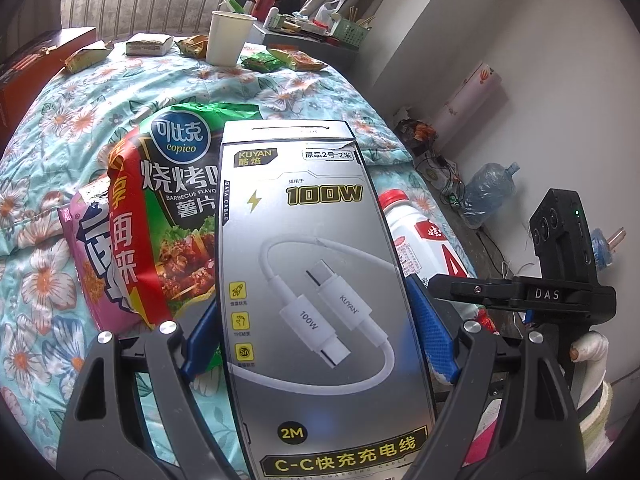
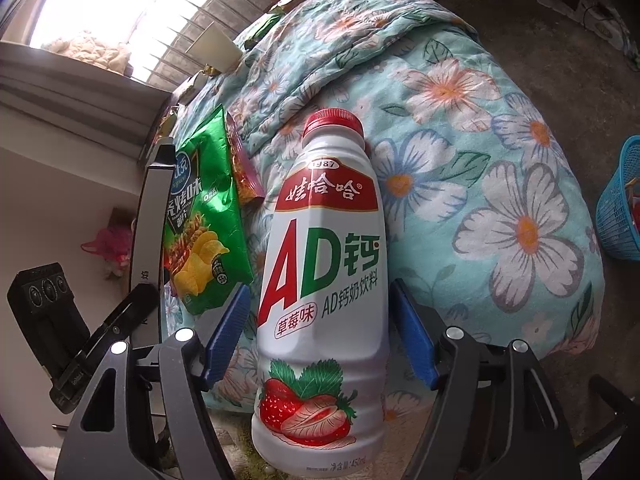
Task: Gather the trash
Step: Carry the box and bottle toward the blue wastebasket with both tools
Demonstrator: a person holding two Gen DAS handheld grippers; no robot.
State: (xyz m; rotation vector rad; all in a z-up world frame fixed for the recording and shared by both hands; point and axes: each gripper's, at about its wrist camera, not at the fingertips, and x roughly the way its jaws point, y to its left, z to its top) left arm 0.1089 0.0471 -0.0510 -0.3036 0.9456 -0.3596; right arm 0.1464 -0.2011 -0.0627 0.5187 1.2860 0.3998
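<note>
My left gripper (image 1: 312, 296) is shut on a silver charging-cable box (image 1: 320, 280); both blue pads press its long sides, and it sticks out over the floral quilt (image 1: 280, 92). Edge-on, the cable box (image 2: 148, 216) shows at the left of the right wrist view. A white strawberry milk bottle (image 2: 324, 280) with a red cap lies on the quilt (image 2: 500, 160) between the fingers of my right gripper (image 2: 320, 286), which is open; a gap shows beside the left pad (image 2: 228, 332). The bottle (image 1: 420, 236) also peeks out to the right of the box.
A green chip bag (image 1: 176, 200) and a pink snack packet (image 1: 88, 240) lie left of the box. A paper cup (image 1: 228, 38) and several wrappers (image 1: 264, 62) sit at the bed's far end. A blue basket (image 2: 620, 208) stands on the floor, right.
</note>
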